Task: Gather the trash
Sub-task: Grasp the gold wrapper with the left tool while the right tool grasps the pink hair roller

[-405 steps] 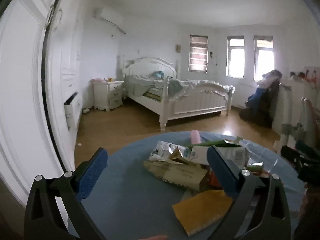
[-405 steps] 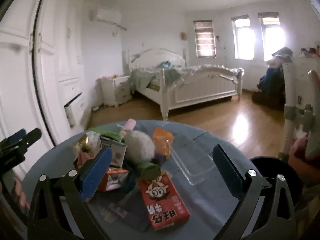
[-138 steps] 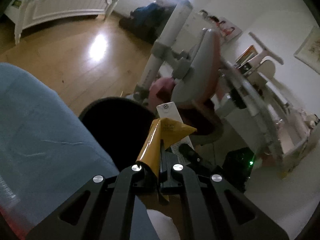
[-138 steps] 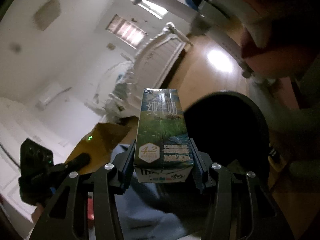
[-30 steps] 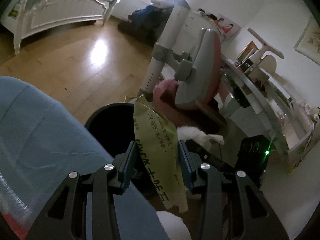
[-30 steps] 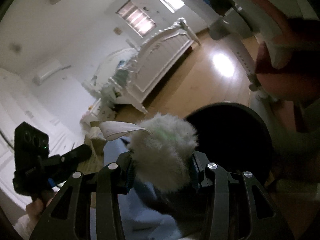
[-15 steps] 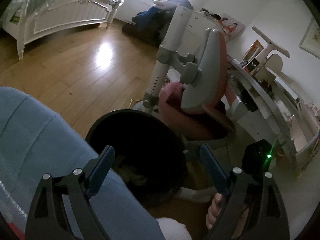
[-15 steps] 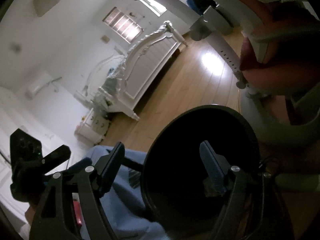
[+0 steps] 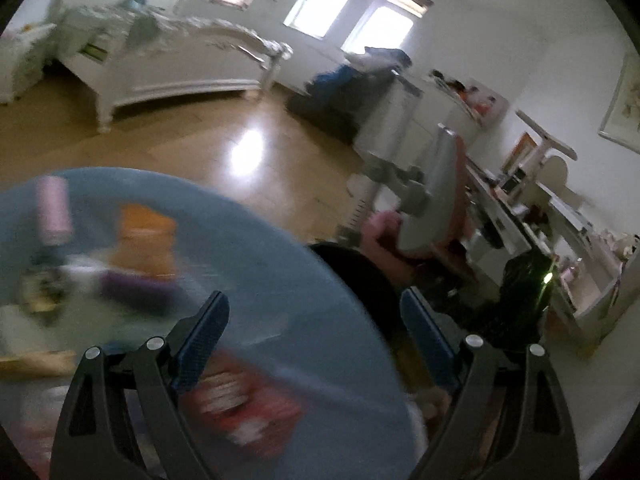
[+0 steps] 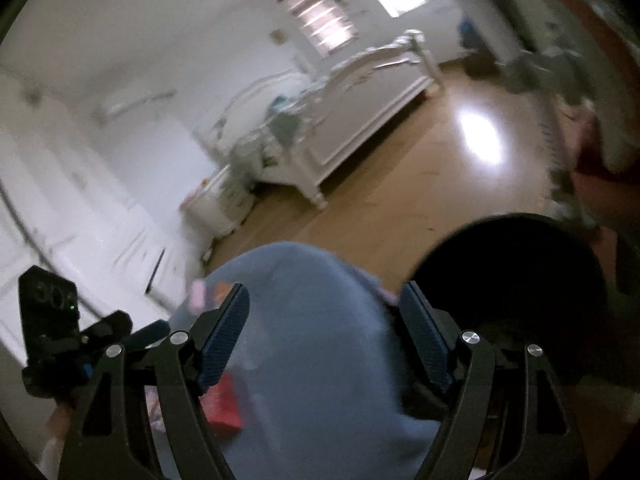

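Both tools empty: left tool (image 9: 314,324) and right tool (image 10: 324,320) spread wide. Remaining trash on blue desk (image 9: 256,264), left of black bin (image 10: 516,276). Red carton (image 9: 240,404), nearest: likely light, crushable. Grip across flat sides.

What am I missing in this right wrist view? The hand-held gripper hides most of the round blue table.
Observer: The left wrist view shows a blurred dark purple item lying on the round blue table, next to an orange packet.
Visitor: Is the other hand-held gripper carrying anything?
Observer: No. The left hand-held gripper is open, with nothing between its blue pads.
Visitor: What is beyond the round black bin?
Observer: A white desk, with a framed picture on the wall above it.
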The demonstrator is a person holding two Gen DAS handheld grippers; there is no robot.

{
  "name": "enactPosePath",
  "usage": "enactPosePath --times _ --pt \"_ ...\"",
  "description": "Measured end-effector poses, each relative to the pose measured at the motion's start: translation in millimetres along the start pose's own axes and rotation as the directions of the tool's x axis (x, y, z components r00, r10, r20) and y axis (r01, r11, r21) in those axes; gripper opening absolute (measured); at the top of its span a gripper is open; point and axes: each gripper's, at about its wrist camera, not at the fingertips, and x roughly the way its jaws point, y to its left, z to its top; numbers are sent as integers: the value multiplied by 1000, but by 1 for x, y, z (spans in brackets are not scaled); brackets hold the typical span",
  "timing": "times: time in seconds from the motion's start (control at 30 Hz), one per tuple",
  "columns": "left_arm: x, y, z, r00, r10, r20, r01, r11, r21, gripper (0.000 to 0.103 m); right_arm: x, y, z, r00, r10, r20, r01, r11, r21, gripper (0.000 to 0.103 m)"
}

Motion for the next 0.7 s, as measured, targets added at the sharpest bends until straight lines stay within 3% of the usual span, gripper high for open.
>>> enactPosePath --times 0.17,0.3,0.33,0.5,0.7 --pt "-55 55 -12 995 89 33 -91 994 53 86 34 79 4 996 45 -81 -56 989 -140 77" --pt "-82 102 -21 983 182 -3 -180 974 135 85 71 143 7 984 84 -159 -121 963 -239 77" --pt "-83 108 -22 981 193 -15 -188 971 150 81 79 155 7 980 94 -176 -137 958 -253 77" --pt "-79 134 -26 970 234 -72 -207 943 262 69 140 223 6 954 75 -289 -181 916 -358 77" --pt "-60 140 -37 966 227 -123 -157 893 421 64 221 262 3 917 -25 -399 -162 889 -428 76"
